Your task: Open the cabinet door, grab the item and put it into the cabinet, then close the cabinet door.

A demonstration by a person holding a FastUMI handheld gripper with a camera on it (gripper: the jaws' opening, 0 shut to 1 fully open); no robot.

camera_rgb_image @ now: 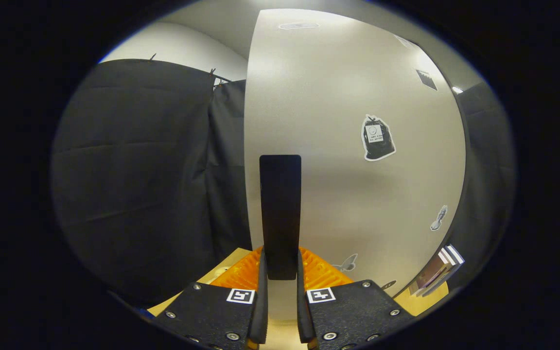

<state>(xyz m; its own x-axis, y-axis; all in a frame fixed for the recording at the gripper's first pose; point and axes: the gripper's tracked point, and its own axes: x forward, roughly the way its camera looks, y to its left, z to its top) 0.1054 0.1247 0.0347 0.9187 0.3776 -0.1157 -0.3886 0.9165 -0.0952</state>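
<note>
Gripper (280,272) fingers are drawn in narrow, clamped from both sides on the lower end of a dark upright handle (280,204). That handle sits on a pale cabinet door (358,194), near its left edge, which stands close ahead. Stickers (377,137) dot the door face. Whether the door is shut flat or already swung a little cannot be told. Black cloth (139,184) hangs to the left, beyond the door edge. Right of the door, low down, something like a small box or book (436,274) rests on a light wooden surface (430,297); it may be the item to store, though that is a guess. By this view the task is at its first step: handle gripped, door opening still to finish, item untouched, closing yet to come.
</note>
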